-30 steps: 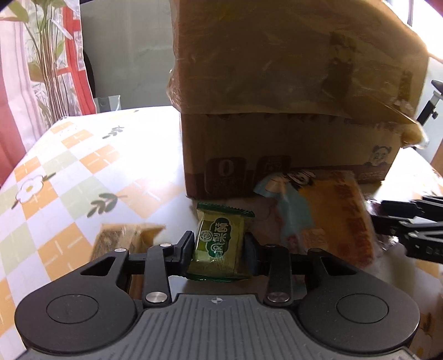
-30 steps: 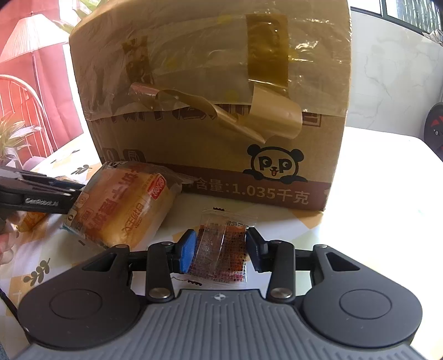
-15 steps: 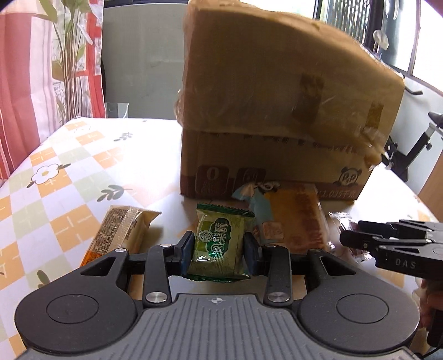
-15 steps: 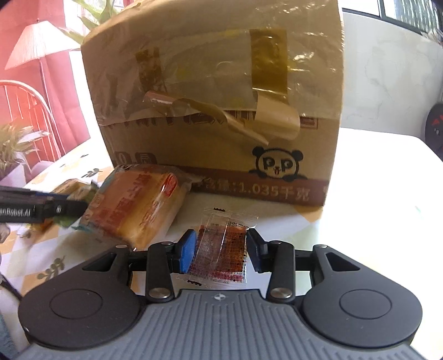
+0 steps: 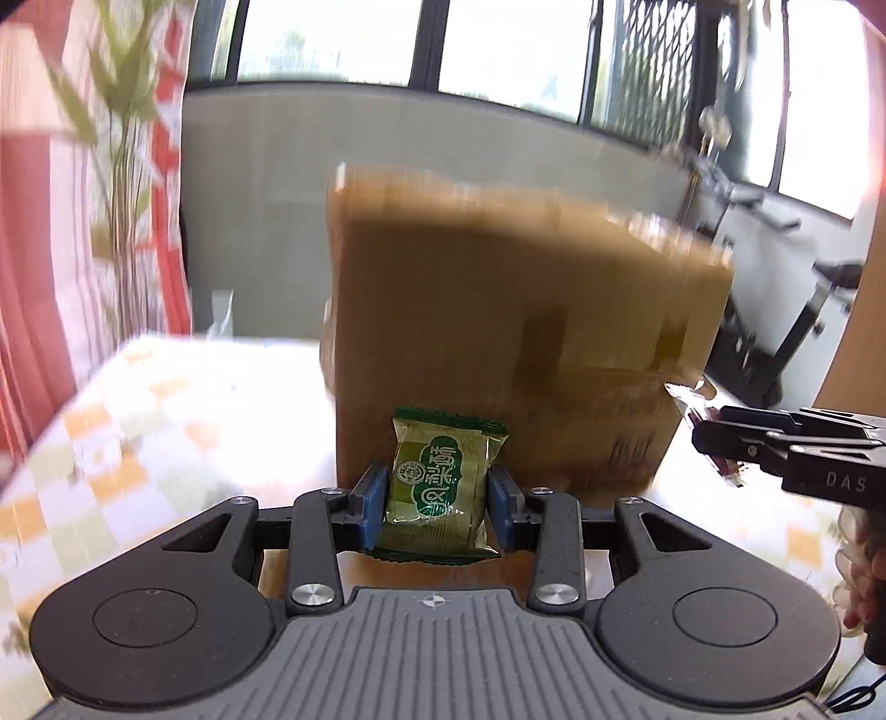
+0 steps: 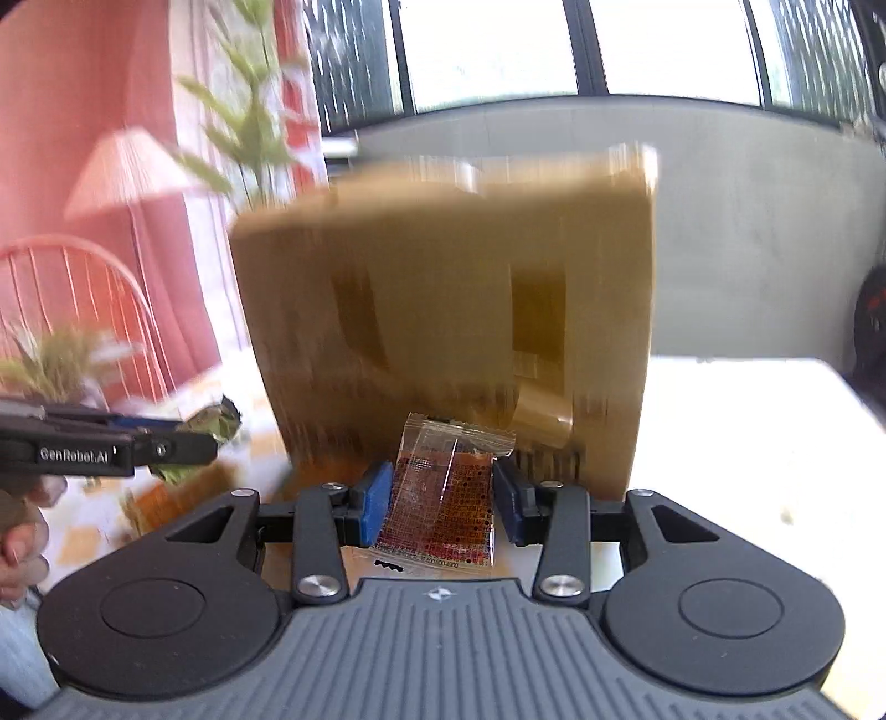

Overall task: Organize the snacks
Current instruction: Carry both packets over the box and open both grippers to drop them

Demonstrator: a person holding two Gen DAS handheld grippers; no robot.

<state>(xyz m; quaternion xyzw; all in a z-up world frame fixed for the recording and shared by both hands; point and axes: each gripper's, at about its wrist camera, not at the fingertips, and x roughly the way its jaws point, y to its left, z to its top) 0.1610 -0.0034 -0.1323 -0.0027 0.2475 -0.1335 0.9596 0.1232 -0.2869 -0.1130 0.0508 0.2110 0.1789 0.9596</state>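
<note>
Brown cardboard fills the middle of both views: the box (image 5: 498, 343) stands on the bench (image 5: 166, 399) and looks blurred. Compared with half a second ago, both cameras now sit higher and farther from the box, so its top edge and the windows (image 5: 332, 39) behind it have come into view. The orange bread pack and the brown bar that lay on the checked cloth before are no longer seen in the left wrist view.

The left claw (image 5: 433, 505) is closed on the green snack packet (image 5: 437, 487), which stands upright between the blue pads (image 5: 370, 509), above the bench and in front of the box. The right claw (image 6: 437, 507) is closed on the clear packet (image 6: 443, 493) with red-brown content, also upright between its pads and raised in front of the box.

In the left wrist view the right claw (image 5: 714, 443) comes in from the right edge, pointing left, with the person's hand (image 5: 864, 559) behind it. In the right wrist view the left claw (image 6: 207, 437) comes in from the left edge, pointing right, with the green packet at its tip and a hand (image 6: 22, 531) below it. Both tools are held about level, side by side.
</note>
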